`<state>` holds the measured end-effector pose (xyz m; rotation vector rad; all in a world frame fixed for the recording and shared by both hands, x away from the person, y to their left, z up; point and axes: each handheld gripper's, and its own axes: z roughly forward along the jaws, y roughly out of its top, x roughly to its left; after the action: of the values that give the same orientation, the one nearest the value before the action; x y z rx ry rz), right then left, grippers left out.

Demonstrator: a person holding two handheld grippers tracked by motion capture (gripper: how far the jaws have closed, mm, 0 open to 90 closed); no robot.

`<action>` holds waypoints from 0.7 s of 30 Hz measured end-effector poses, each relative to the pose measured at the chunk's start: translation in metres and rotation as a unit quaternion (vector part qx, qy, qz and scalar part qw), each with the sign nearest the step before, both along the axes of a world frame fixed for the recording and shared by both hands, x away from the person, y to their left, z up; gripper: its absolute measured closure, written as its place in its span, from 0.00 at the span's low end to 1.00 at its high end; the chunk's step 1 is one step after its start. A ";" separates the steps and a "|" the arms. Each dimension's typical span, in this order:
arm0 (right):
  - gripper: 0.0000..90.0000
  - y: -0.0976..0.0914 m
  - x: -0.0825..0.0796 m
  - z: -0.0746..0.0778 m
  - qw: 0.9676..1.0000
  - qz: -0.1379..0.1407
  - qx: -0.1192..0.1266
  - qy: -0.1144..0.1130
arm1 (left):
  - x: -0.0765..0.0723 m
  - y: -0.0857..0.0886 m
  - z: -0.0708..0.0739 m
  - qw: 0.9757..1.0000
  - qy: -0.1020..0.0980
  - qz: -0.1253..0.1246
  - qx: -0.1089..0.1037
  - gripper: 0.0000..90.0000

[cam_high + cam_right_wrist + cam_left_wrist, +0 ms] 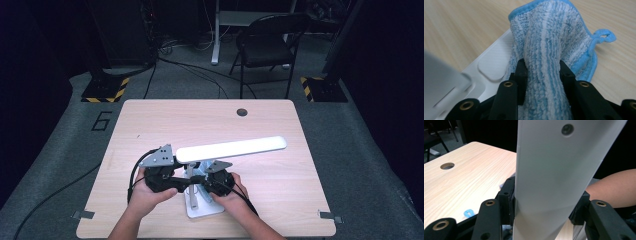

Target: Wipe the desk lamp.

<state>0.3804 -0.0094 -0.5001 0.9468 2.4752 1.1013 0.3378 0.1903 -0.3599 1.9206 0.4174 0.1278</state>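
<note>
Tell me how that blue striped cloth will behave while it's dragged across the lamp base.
The cloth is probably floppy: it bunches into a thick fold between the right tool's jaws. Its terry pile likely drags rather than slides on the smooth white lamp base. It looks light, and its hanging loop might snag.

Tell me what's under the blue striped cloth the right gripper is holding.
The cloth drapes over a corner of the white lamp base and the wooden table. Whatever lies beneath its folds is covered.
</note>
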 end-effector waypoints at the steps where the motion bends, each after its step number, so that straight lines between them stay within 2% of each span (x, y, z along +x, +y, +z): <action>1: 0.75 -0.001 -0.003 0.000 1.000 0.004 0.002 0.004 | 0.000 0.000 0.000 1.000 0.001 0.001 -0.002 0.56; 4: 0.76 -0.005 -0.011 0.001 1.000 0.012 -0.001 0.012 | 0.000 0.000 0.000 1.000 0.000 0.000 0.000 0.56; 6: 0.76 -0.006 -0.014 0.000 1.000 0.017 0.003 0.011 | 0.000 0.000 0.000 1.000 0.000 0.001 0.000 0.56; 8: 0.76 -0.009 -0.023 -0.001 1.000 0.021 0.005 0.011 | 0.000 0.000 0.000 1.000 0.001 0.000 -0.002 0.56; 12: 0.76 -0.013 -0.033 -0.001 0.999 0.037 0.003 0.007 | 0.000 0.001 0.000 1.000 0.002 0.000 -0.002 0.56; 18: 0.76 -0.016 -0.047 -0.001 0.999 0.045 -0.002 0.005 | 0.001 0.000 -0.001 1.000 0.005 -0.002 -0.005 0.56; 20: 0.76 -0.018 -0.051 -0.001 0.999 0.051 0.001 0.007 | 0.001 0.001 -0.001 1.000 0.006 -0.002 -0.005 0.56; 21: 0.76 -0.019 -0.056 0.000 0.999 0.050 0.007 0.016 | 0.001 0.001 -0.001 1.000 0.006 -0.002 -0.005 0.56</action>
<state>0.3247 -0.0281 -0.4999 0.8600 2.5692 1.1440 0.3385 0.1909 -0.3611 1.9123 0.4218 0.1116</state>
